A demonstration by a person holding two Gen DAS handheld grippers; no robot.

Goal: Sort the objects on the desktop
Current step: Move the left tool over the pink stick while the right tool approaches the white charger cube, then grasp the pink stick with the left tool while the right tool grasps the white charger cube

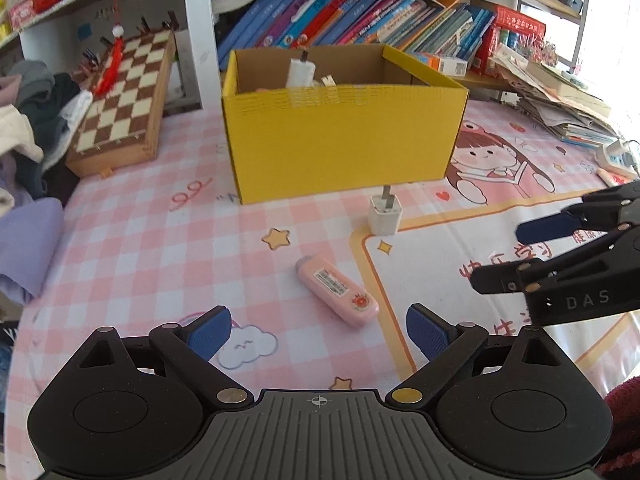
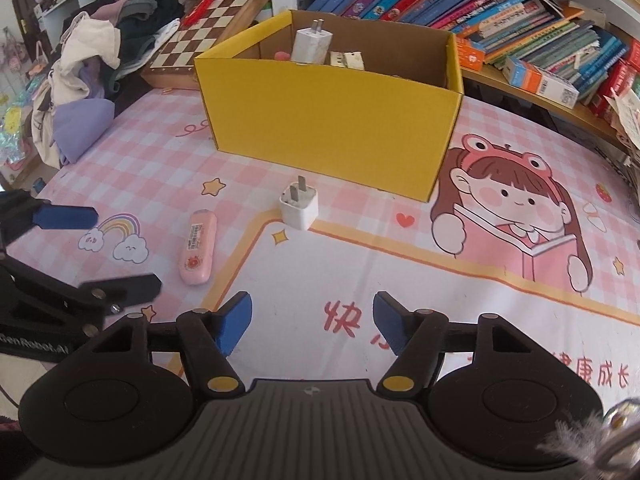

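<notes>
While both grippers hang empty, left gripper [image 1: 318, 334] wide, right gripper [image 2: 312, 322] half-narrowed, the white charger [image 2: 299, 209] stands just before the yellow box [image 2: 332, 120], pink eraser [image 1: 337, 291] nearer. Risk: prongs-up charger tips if pinched off-centre.

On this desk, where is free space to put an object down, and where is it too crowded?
Free: the white panel of the mat between the white charger and the printed girl, and the checked area left of the yellow box. Crowded: around the pink tube, the chessboard and the clothes pile.
</notes>
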